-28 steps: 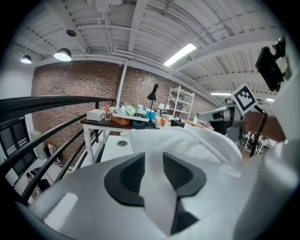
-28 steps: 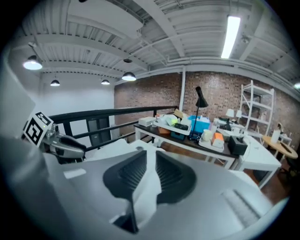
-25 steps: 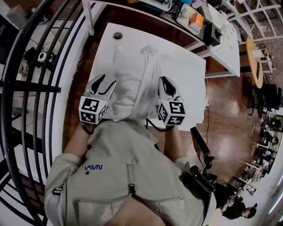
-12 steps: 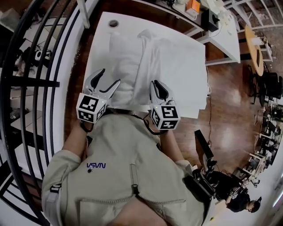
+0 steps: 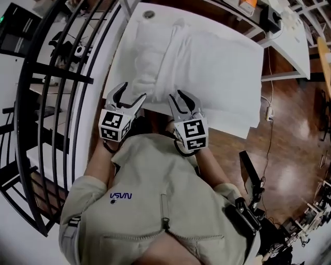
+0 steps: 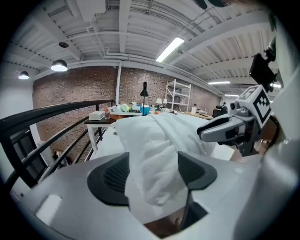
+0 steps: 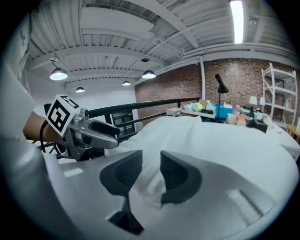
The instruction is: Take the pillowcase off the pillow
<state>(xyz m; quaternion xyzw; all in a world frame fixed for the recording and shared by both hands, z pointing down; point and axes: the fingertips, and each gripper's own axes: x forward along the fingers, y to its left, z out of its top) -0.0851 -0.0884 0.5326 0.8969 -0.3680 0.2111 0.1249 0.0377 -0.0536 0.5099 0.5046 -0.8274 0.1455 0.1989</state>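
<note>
A white pillow (image 5: 147,57) lies lengthwise on the white table (image 5: 122,64), its near end at the table's front edge. The white pillowcase (image 5: 217,67) spreads flat to its right, bunched along the pillow's side. My left gripper (image 5: 132,93) is at the pillow's near end. Its jaws have just been opening and stand wide, with the pillow's end (image 6: 154,150) loose between the pads. My right gripper (image 5: 181,98) is at the case's near edge. Its jaws have just been opening too, and a fold of pillowcase (image 7: 225,150) lies in the narrow gap.
A black metal railing (image 5: 57,103) runs along the table's left side. White desks with clutter (image 5: 269,15) stand behind the table. Wooden floor (image 5: 289,129) lies to the right. My beige jacket (image 5: 155,196) fills the near part of the head view.
Both grippers have drawn back toward the table's near edge. The left jaws have spread wider. The right jaws, earlier shut on the cloth, now stand apart.
</note>
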